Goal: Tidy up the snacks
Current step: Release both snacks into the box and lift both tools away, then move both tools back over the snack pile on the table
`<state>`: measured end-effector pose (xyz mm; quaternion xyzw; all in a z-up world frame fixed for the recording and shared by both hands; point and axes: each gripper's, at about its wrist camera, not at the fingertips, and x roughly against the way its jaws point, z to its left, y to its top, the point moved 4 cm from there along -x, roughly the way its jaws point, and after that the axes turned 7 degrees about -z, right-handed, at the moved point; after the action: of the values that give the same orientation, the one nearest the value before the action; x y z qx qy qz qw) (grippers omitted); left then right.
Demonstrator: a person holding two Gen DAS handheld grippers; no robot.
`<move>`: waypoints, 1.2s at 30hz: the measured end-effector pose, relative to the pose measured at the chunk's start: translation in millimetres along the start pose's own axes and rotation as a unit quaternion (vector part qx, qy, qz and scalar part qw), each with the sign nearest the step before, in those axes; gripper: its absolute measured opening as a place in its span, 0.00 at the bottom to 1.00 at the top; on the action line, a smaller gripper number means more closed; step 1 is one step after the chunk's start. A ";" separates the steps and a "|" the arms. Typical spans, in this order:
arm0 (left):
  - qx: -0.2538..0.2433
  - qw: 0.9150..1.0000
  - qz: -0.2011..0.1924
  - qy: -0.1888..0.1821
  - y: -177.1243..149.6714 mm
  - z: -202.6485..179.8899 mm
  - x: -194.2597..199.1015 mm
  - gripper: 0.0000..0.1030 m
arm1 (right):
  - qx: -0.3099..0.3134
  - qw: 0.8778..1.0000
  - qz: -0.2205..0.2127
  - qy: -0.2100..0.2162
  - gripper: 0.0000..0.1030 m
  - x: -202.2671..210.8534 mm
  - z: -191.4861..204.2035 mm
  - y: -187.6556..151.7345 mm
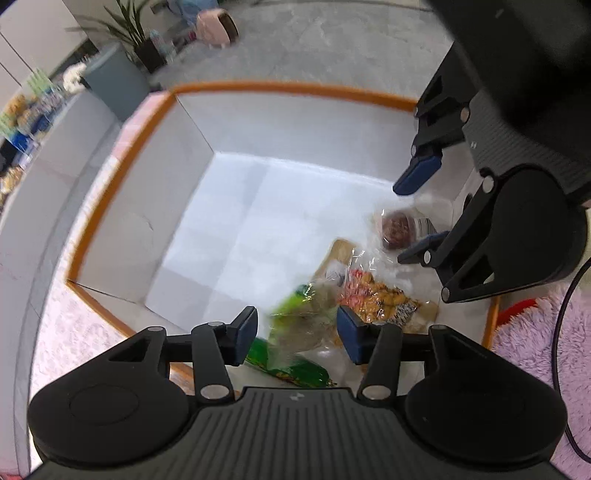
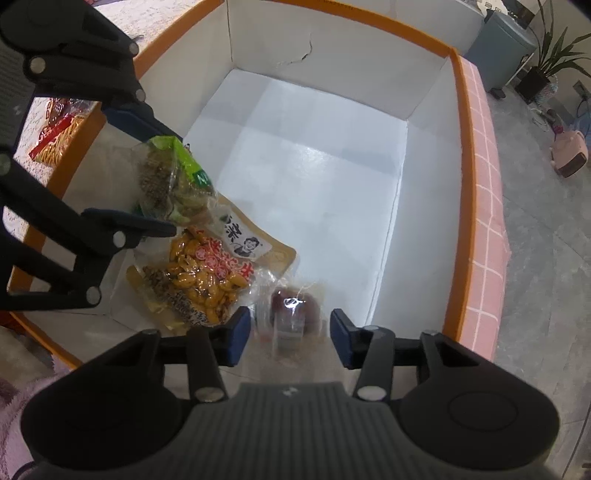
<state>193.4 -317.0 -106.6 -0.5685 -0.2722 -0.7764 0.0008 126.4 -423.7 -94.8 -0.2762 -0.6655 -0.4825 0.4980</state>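
A white box with an orange rim (image 1: 236, 89) (image 2: 456, 62) holds snack packs in one corner. My left gripper (image 1: 297, 334) is open above a green-topped clear pack (image 1: 295, 325), which also shows in the right wrist view (image 2: 173, 181) between the left fingers. Beside it lie an orange peanut pack (image 1: 376, 299) (image 2: 207, 273) and a tan pack with a portrait (image 2: 247, 240). My right gripper (image 2: 288, 336) (image 1: 417, 218) is open over a clear pack with a dark red snack (image 2: 291, 306) (image 1: 397, 230).
A red and yellow snack pack (image 2: 55, 129) lies outside the box on the left. Pink fluffy fabric (image 1: 546, 332) lies to the right of the box. A grey bin (image 1: 114, 81), a potted plant (image 1: 142, 44) and a pink appliance (image 1: 218, 24) stand on the floor beyond.
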 end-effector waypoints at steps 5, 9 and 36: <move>0.017 0.999 -0.034 0.003 1.0 6.0 31.4 0.62 | 0.003 1.000 -0.007 -0.012 0.54 9.7 5.9 2.2; 0.042 0.996 -0.072 0.008 -4.2 13.4 61.9 0.62 | -0.002 0.999 -0.029 -0.026 0.65 25.3 13.3 4.9; 0.277 0.919 -0.218 0.177 -142.3 59.1 224.2 0.62 | -0.071 0.964 -0.252 -0.034 0.64 108.0 167.3 19.1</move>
<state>122.1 -101.7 43.6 -0.3256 -0.5885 -0.7391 0.0371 38.4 -275.2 6.2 -0.1501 -0.6943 -0.6288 0.3163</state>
